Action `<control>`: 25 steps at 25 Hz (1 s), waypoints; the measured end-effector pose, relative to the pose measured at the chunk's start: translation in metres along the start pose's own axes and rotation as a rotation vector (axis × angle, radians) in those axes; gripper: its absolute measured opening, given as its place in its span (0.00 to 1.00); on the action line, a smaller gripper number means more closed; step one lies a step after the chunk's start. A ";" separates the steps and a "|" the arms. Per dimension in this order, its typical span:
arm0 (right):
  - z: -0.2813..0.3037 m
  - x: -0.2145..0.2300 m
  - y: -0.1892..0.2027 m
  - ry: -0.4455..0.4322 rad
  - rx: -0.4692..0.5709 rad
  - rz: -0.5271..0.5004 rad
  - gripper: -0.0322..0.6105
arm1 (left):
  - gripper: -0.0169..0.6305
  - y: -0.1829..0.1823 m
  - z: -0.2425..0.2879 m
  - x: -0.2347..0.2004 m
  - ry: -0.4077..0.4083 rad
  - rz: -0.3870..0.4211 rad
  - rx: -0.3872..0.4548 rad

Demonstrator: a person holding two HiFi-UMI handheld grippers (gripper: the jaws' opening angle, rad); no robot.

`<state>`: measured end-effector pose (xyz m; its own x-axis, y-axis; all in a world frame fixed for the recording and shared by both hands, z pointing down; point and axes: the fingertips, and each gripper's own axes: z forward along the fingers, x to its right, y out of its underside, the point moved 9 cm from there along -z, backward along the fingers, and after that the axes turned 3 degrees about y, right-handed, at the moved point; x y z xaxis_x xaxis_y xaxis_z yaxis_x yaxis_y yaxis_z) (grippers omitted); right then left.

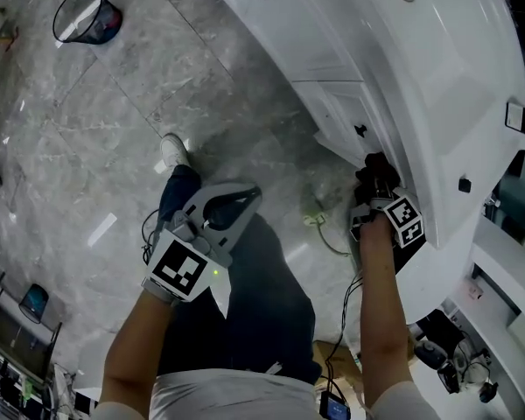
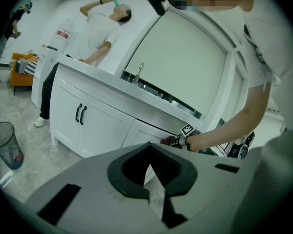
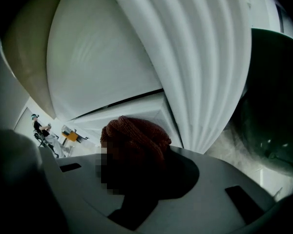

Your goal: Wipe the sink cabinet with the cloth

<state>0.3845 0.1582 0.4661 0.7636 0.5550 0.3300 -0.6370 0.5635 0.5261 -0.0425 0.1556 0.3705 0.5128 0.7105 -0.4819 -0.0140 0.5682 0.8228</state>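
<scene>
The white sink cabinet (image 1: 332,33) fills the upper right of the head view and shows in the left gripper view as the sink cabinet (image 2: 88,126). My right gripper (image 1: 374,186) is shut on a dark reddish-brown knitted cloth (image 1: 376,170) and holds it against the cabinet front under the counter edge. In the right gripper view the cloth (image 3: 136,135) bulges out of the right gripper (image 3: 136,152), close to the white cabinet panel (image 3: 112,57). My left gripper (image 1: 243,199) hangs over the floor, left of the cabinet, shut and holding nothing. The left gripper (image 2: 149,147) looks toward the cloth (image 2: 170,141).
A mesh waste bin (image 1: 87,16) stands on the marble floor at far left. A cable (image 1: 319,226) lies on the floor by the cabinet foot. Black door handles (image 2: 80,113) stick out. Another person (image 2: 100,28) stands at the counter's far end. Equipment (image 1: 446,348) crowds the lower right.
</scene>
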 end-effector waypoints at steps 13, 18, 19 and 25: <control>0.020 -0.094 -0.006 -0.073 0.013 -0.123 0.19 | 0.04 0.008 -0.045 -0.040 -0.052 -0.084 0.046; 0.037 -0.132 -0.005 -0.104 0.004 -0.140 0.19 | 0.04 0.009 -0.063 -0.058 -0.085 -0.103 0.062; 0.040 -0.139 -0.004 -0.108 0.004 -0.140 0.19 | 0.04 0.009 -0.066 -0.061 -0.091 -0.109 0.066; 0.054 -0.166 -0.001 -0.131 0.015 -0.141 0.19 | 0.04 0.009 -0.074 -0.075 -0.091 -0.107 0.046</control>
<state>0.2640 0.0331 0.4531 0.8530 0.3865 0.3508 -0.5219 0.6205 0.5853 -0.1449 0.1377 0.3916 0.5854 0.6050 -0.5398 0.0835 0.6173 0.7823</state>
